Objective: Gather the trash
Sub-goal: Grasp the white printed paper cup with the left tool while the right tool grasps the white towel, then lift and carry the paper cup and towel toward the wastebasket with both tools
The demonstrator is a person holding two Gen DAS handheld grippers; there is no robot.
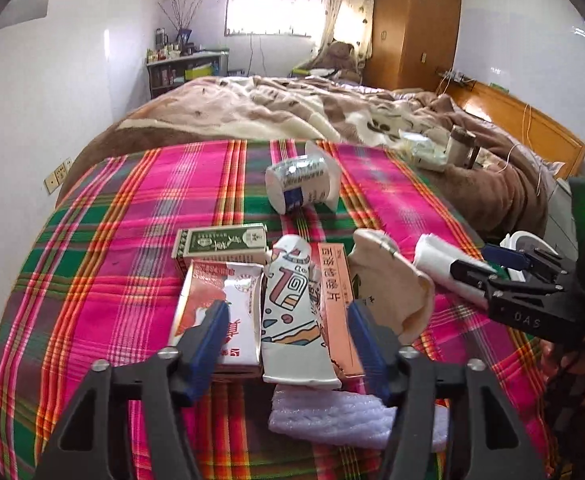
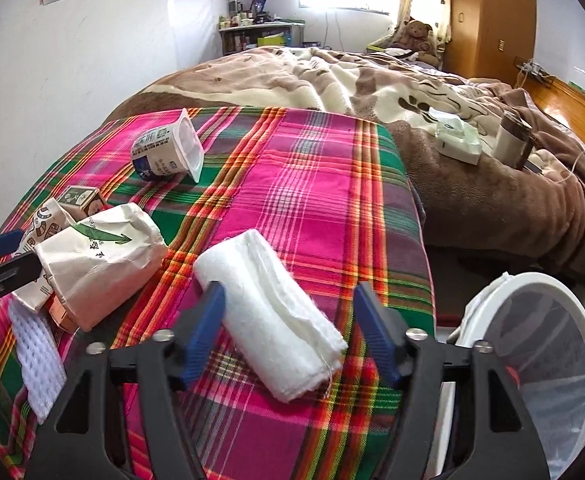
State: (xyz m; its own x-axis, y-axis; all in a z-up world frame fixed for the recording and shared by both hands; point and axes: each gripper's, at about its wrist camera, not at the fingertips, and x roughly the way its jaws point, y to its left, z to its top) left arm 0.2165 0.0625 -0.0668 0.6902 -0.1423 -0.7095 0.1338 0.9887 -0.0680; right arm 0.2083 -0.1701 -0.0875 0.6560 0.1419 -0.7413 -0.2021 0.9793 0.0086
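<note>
Trash lies on a plaid cloth (image 1: 92, 280) on the bed. My left gripper (image 1: 288, 320) is open, its jaws either side of a patterned flattened paper cup (image 1: 292, 320), with a red-white box (image 1: 228, 300) and an orange box (image 1: 338, 300) beside it. My right gripper (image 2: 290, 316) is open around a rolled white tissue wad (image 2: 272, 312); it also shows in the left wrist view (image 1: 472, 274). A crumpled beige paper bag (image 2: 100, 256), a yogurt cup (image 2: 168, 152), a green box (image 1: 220, 242) and white foam netting (image 1: 332, 420) lie nearby. A lined white bin (image 2: 532, 360) stands at the right.
A brown blanket (image 2: 332, 76) covers the rest of the bed, with a tissue pack (image 2: 458, 140) and a flask (image 2: 512, 140) on it. A wardrobe (image 1: 416, 24), a shelf (image 1: 184, 68) and a wooden headboard (image 1: 532, 128) stand beyond.
</note>
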